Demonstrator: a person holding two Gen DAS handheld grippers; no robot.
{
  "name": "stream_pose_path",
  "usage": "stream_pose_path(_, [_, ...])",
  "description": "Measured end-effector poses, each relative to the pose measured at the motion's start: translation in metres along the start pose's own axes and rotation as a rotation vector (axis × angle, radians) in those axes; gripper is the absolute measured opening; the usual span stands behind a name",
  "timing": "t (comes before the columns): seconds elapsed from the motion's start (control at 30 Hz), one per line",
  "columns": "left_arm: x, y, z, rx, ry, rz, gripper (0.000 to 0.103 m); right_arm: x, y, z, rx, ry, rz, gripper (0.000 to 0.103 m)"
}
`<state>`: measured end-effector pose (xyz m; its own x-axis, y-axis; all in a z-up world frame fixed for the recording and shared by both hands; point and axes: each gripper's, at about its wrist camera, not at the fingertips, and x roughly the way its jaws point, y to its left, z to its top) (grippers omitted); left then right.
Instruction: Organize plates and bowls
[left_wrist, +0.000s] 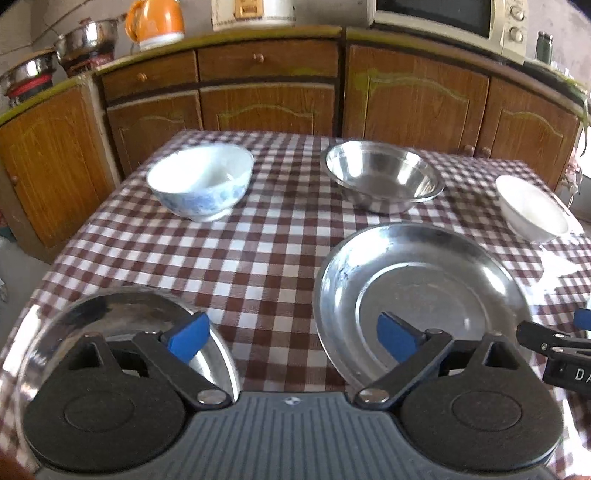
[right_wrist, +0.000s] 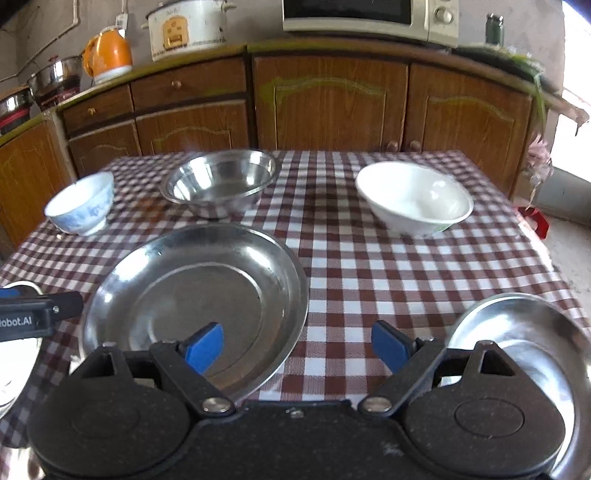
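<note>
A table under a brown-and-white checked cloth (right_wrist: 369, 266) carries all the dishes, and every one sits upright with its mouth facing up; being round, none has a long axis to speak of. The large steel plate (right_wrist: 195, 295) lies flat near the front centre. Behind it stands the steel bowl (right_wrist: 221, 184), with the blue-patterned bowl (left_wrist: 201, 181) to its left and the white bowl (right_wrist: 415, 199) well apart to the right. A steel plate at the near left corner (left_wrist: 122, 314) and another at the near right corner (right_wrist: 517, 332) are each largely hidden behind the gripper bodies, so their full outlines cannot be made out. The left gripper (left_wrist: 293, 338) has its blue pads spread wide with nothing between them, above cloth and plate rim. The right gripper (right_wrist: 297, 345) likewise stands wide apart and empty. Motion blur softens the far bowls' rims.
</note>
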<state>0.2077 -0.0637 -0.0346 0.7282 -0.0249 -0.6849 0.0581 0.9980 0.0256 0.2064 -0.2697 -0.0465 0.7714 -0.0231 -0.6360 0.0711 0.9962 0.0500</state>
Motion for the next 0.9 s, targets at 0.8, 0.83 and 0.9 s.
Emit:
stream_pose_path(0.8, [0.04, -0.003, 0.007, 0.026, 0.03, -0.149, 0.02, 0.035, -0.006, 0.002, 0.104, 0.017, 0.098, 0.035])
stream_pose_path(0.83, [0.037, -0.005, 0.006, 0.034, 0.025, -0.148, 0.02, 0.031, -0.004, 0.003, 0.092, 0.009, 0.092, 0.035])
stream_pose_path(0.9, [0.03, -0.002, 0.005, 0.021, 0.017, -0.157, 0.02, 0.02, -0.006, 0.001, 0.094, -0.007, 0.093, 0.035])
